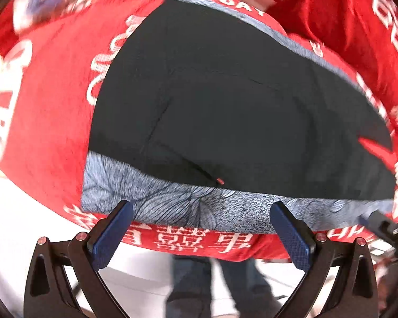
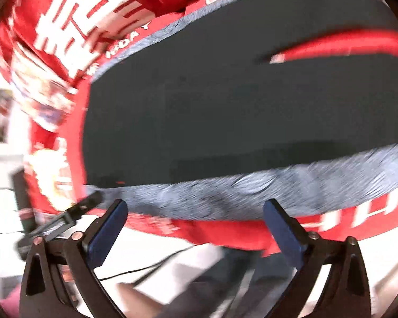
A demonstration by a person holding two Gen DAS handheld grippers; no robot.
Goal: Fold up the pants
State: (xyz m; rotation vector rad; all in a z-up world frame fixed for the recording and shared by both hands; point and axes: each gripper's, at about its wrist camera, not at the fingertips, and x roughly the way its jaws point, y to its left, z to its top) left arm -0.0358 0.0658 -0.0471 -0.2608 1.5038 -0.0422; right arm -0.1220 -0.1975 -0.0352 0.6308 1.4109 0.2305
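Dark pants (image 1: 225, 106) lie flat on a red cloth, with a grey-blue patterned band (image 1: 199, 206) along their near edge. A thin red gap (image 1: 374, 145) splits the dark fabric at the right. My left gripper (image 1: 202, 204) hovers open over that band, nothing between its blue pads. In the right wrist view the same pants (image 2: 225, 111) and patterned band (image 2: 238, 193) are blurred. My right gripper (image 2: 195, 202) is open above the band, holding nothing. One finger of my left gripper (image 2: 92, 198) shows at the band's left end.
The red cloth (image 1: 53, 106) with white lettering covers the table and hangs over its near edge (image 1: 188, 241). A person's legs in dark trousers (image 1: 199, 278) stand below on a pale floor. A dark green upright object (image 2: 21, 198) and a black cable (image 2: 146, 267) lie left of the table.
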